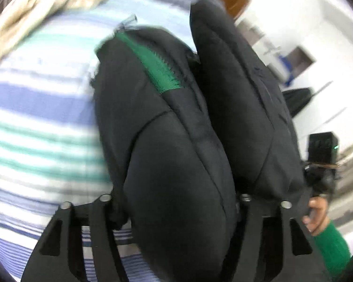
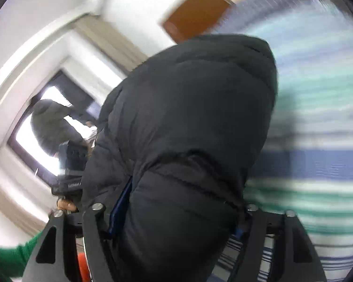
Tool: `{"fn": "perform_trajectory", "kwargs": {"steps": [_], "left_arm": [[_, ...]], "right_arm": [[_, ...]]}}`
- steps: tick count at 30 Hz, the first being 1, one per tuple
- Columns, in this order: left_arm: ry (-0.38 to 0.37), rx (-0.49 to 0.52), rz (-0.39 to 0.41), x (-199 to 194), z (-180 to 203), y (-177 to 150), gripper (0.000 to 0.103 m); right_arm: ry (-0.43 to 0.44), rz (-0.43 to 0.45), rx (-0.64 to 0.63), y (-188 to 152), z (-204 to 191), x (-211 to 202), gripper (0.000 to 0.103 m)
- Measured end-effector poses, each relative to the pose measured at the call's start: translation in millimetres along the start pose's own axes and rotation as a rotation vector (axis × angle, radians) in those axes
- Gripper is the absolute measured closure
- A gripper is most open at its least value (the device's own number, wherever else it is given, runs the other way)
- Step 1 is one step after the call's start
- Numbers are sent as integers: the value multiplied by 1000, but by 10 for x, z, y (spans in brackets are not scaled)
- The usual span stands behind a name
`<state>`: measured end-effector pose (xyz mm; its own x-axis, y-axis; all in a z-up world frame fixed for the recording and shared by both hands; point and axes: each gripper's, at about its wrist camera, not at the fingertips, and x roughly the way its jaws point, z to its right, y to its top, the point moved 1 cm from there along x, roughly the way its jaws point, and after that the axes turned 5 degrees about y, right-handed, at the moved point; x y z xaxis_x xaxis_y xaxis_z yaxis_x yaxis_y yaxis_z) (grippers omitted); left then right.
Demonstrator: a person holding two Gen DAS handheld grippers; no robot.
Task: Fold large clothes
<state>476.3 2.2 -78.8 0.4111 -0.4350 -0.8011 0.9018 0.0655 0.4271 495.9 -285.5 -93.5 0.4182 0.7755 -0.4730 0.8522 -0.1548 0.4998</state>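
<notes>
A black puffer jacket [image 1: 176, 141], quilted and thickly padded, fills the middle of both wrist views, bunched up above a bed sheet [image 1: 35, 98] striped in blue, teal and white; in the left wrist view a green strip [image 1: 157, 68] with a toothed edge runs along one of its folds, and two fat padded lobes rise side by side from between the fingers. The left gripper [image 1: 176, 213] has the bulk of the jacket wedged between its two black fingers, which press against the padding on either side, so it is grasping the jacket; the right gripper [image 2: 174, 221] likewise has a thick roll of the same jacket [image 2: 188, 129] crammed between its fingers and is clenched around it. In the left wrist view a pale beige cloth [image 1: 47, 2] lies crumpled on the sheet at upper left, well apart from the jacket; at lower right a hand [image 1: 317, 213] in a green sleeve [image 1: 334, 249] shows beside a black device. The right wrist view shows a bright window [image 2: 47, 129] at left, a wooden board [image 2: 200, 11] at the top, and the striped sheet [image 2: 317, 117] at right; both pictures are smeared with motion blur.
</notes>
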Motion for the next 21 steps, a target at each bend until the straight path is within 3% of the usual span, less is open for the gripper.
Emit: {"fn": "perform_trajectory", "kwargs": {"steps": [2,3,4,6,7,11,13,15,17,19,21], "left_arm": [[-31,-30,45,-81,-57,-151,29],[-10,-12,91,-212,-33,-228,25],[42,14,134,-322,-11,-280,22],[169,76,224,-588,107,-399,4],[245,108,284,-765,209,-480,2],[390,211,458,-1218,643,-721,0],[445,256,492,-1322,872,-891,0],[496,268,505,-1407,1039,-1061,0],[500,242,534,-1602,901,-1336,0],[476,209,541,-1646,1043,-1486,0],[419,189,526,-1757,1122,-1547,0]], "right_arm": [[-9,12,86,-137,195,-34,18],[-41,39,82,-219,176,-141,13],[-87,58,55,-278,109,-240,13],[-216,87,-47,-411,-145,-467,13],[-301,103,-114,-482,-317,-576,13],[-633,169,-330,-736,-1009,-840,13],[-741,232,-401,-864,-1277,-1019,13],[-829,355,-449,-989,-1546,-1242,13],[-904,472,-403,-1119,-1774,-1340,13],[-901,436,-354,-1194,-1867,-1353,13],[-794,372,-290,-1261,-1910,-1377,13]]}}
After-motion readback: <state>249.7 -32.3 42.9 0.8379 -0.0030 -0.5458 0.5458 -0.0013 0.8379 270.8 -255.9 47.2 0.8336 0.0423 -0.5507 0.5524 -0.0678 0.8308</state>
